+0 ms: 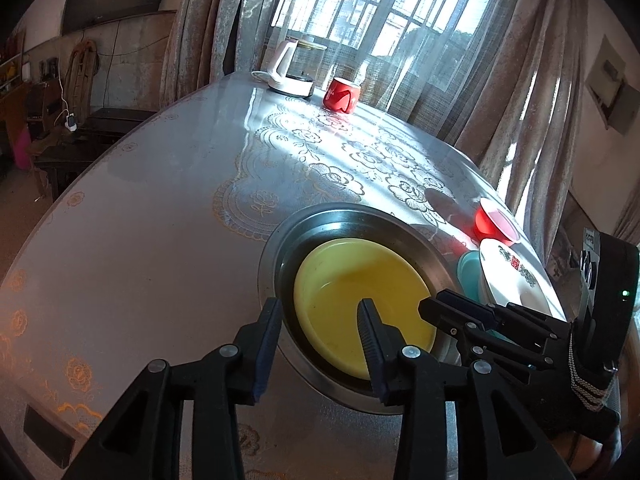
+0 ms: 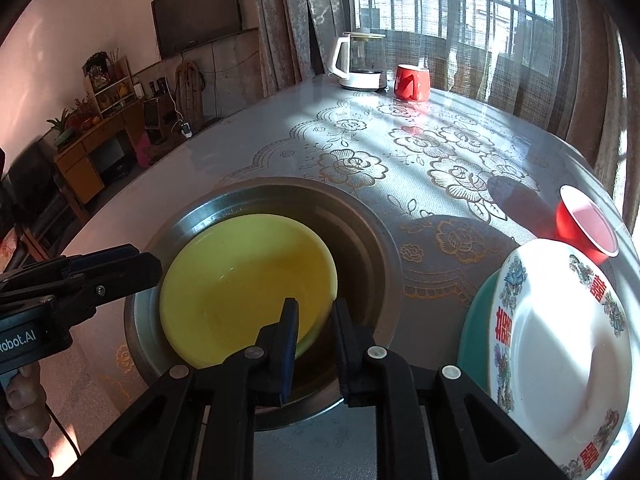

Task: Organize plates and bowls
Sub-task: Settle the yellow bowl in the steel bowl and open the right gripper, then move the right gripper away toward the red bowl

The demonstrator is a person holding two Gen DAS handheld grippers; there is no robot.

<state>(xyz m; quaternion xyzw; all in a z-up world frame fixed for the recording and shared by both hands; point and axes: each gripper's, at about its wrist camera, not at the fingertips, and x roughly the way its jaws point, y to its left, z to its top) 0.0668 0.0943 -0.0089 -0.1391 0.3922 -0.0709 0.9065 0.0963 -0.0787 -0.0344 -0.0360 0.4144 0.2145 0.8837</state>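
The yellow bowl (image 2: pixel 244 284) sits nested inside the steel basin (image 2: pixel 360 216), lower centre of the right wrist view, tilted a bit toward the basin's left wall. The right gripper (image 2: pixel 314 328) has its two fingers straddling the bowl's near-right rim — one finger inside the bowl, one outside it in the basin, gap narrow; whether the pads actually bite the rim I can't tell, prob. close to it. In the left wrist view the left gripper (image 1: pixel 320 320) is released: fingers stand apart w/ nothing pinched, one over the basin's near-left rim, the other hanging above the bowl's inside. The same gripper pokes in from the left edge of the right wrist view, tip just beside the bowl's left rim, a hand (image 2: pixel 20 400) below it at lower left. At the right edge of that view a white patterned plate (image 2: pixel 560 352) lies on top of a teal plate (image 2: pixel 474 332), and a red cup (image 2: pixel 584 228) stands just behind them; a kettle (image 2: pixel 360 60) and a red mug (image 2: pixel 412 82) are far back near the window, top of frame. Step in hand, as I read it: bowl placed in the basin, right side either settling or re-gripping it. Next move, if it's a lift — firm pinch on the rim first, then straight up so the bowl clears the basin wall w/o scraping; the rim is thin and slick, could slip.
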